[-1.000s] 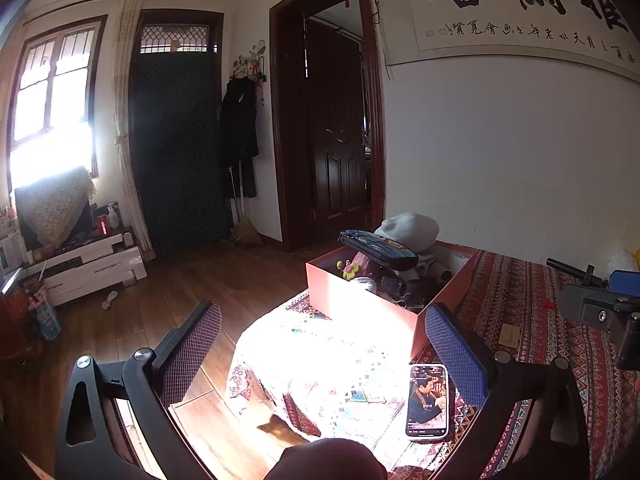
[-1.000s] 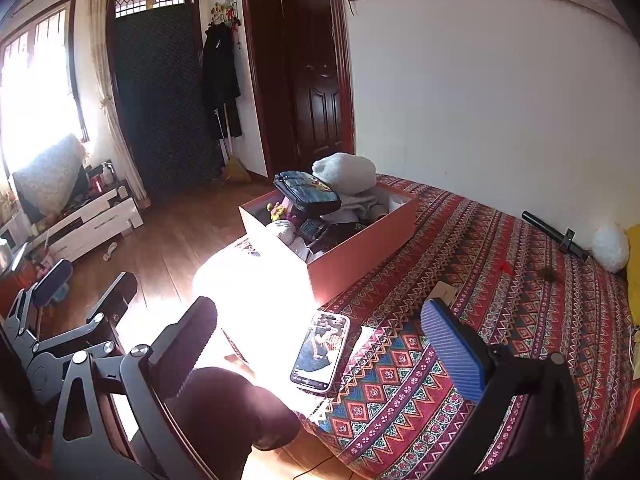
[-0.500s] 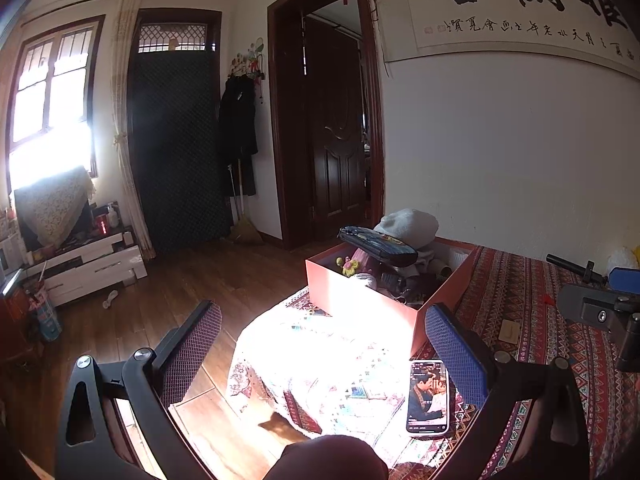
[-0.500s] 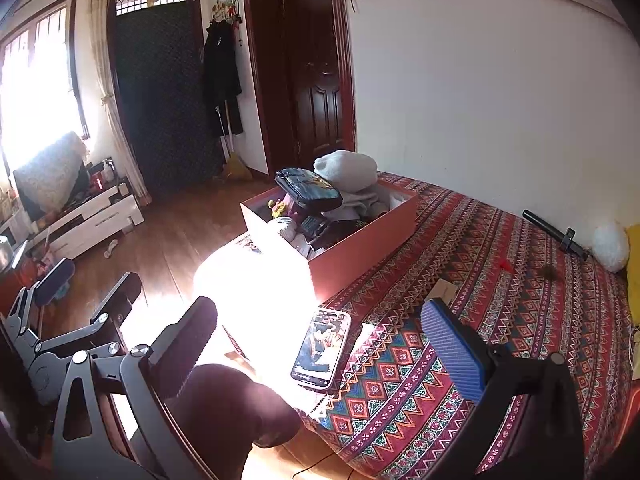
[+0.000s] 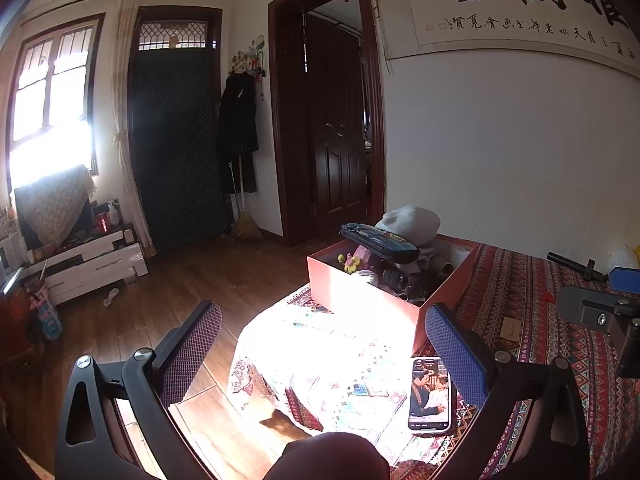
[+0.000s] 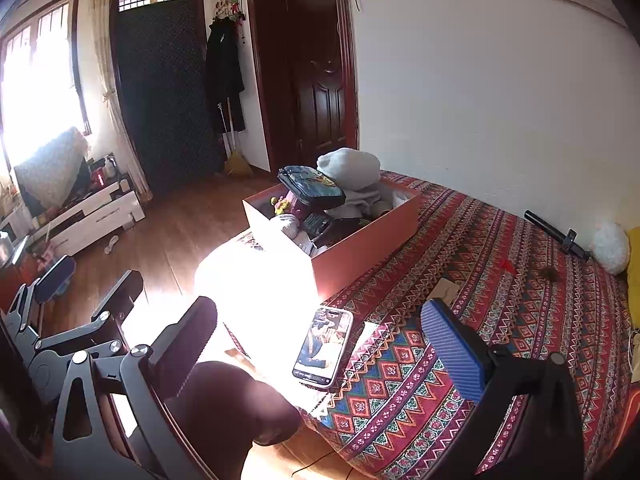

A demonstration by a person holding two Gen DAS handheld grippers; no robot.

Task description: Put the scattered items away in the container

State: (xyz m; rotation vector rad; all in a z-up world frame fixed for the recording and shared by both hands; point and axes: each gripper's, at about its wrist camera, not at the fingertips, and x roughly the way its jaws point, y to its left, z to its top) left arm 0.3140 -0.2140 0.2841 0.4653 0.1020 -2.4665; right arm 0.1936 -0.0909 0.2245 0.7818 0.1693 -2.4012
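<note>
Nearest the cameras, both tongs stand wide and hold nothing: the left gripper [image 5: 320, 348] hangs over the edge of the red patterned woven cloth [image 6: 520, 300], the right gripper [image 6: 320, 344] above it. Between their fingers lies a black smartphone with a lit screen [image 6: 323, 346], flat and face up; nothing on the screen can be read. A small tan card [image 6: 446, 291] lies just beyond. Farther off, the open orange cardboard box [image 6: 360, 246] already brims with a dark zip pouch [image 6: 312, 186] and a grey knit hat [image 6: 348, 164]. To tidy well, I judge it best to pinch thin items by an edge and place them low into gaps. High on the far wall, a calligraphy scroll [image 5: 520, 4] bears large brushed Chinese characters.
</note>
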